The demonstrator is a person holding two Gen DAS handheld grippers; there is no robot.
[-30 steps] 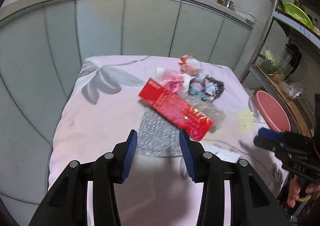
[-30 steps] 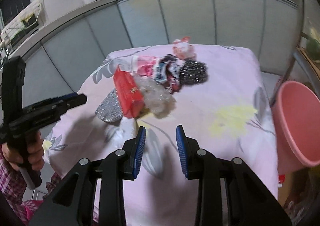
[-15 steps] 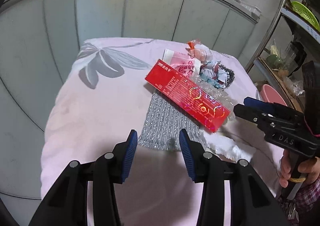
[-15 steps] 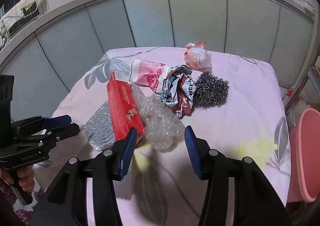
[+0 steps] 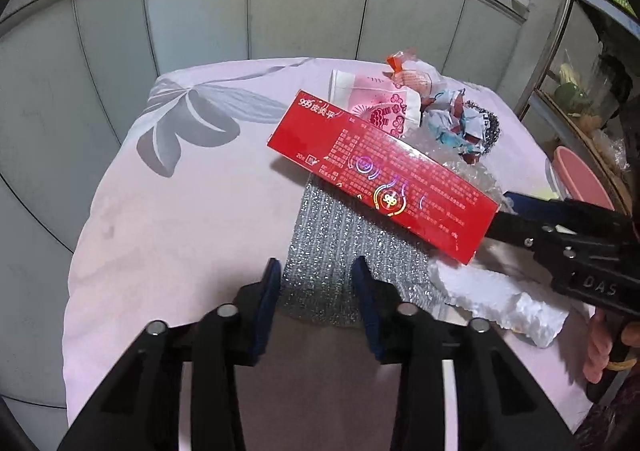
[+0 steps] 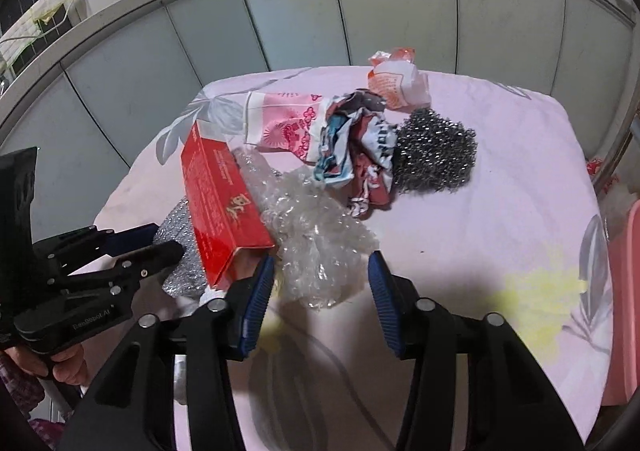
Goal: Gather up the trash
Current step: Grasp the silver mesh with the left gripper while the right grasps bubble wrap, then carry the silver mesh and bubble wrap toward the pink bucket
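Both grippers close in on one heap

Left gripper (image 5: 316, 289), fingers apart, straddles the silver glitter sheet (image 5: 340, 247); right gripper (image 6: 320, 287), fingers apart, frames crumpled clear bubble wrap (image 6: 316, 235). Lifting either may tip the long red cardboard box (image 5: 384, 179) resting across both.

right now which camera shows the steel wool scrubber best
The right wrist view: the steel wool scrubber lies in full sight on the pink cloth, beside the crumpled wrapper. The left wrist view shows only a dark sliver of it behind that wrapper.

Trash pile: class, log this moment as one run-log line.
phase: approach | left claw: open, at silver pad | right claw: open, at bubble wrap | red box: on pile, unheld
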